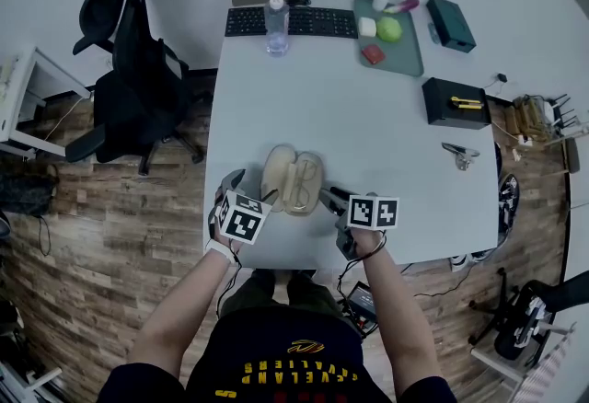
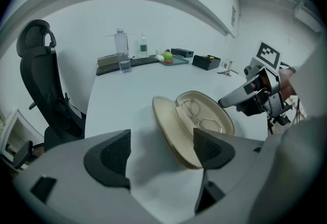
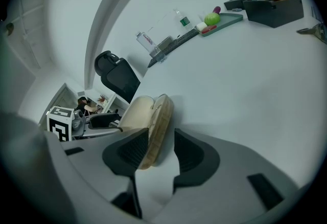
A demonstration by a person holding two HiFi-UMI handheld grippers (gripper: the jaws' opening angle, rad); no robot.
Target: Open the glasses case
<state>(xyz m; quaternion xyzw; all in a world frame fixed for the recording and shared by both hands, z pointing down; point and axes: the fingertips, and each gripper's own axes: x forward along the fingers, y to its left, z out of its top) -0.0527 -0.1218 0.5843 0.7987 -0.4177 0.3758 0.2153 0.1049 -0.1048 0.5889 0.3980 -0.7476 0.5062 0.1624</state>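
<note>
Currently your left gripper [image 2: 161,151] hangs at the near edge of the table [image 1: 304,97], left of centre. Its jaws are spread wide with nothing between them.

Your right gripper [image 3: 156,151] is at the same edge, right of centre. Its jaws are part-spread around the near rim of the glasses case [image 1: 292,178]. One pad lies against the shell, but bare table shows between the shell and the other pad, so it is judged not clamped.

The case lies just inside the table's near edge, already open, both halves facing up. Wire-framed glasses [image 2: 202,115] rest in one half.

Assessment: the shell looks light and stiff, and its smooth curve is likely to slip. Take hold only on the rim of a half, and keep the pads off the fragile frames.

Finally, a keyboard [image 1: 294,21] and a bottle [image 1: 277,24] stand at the table's far edge, well apart.
</note>
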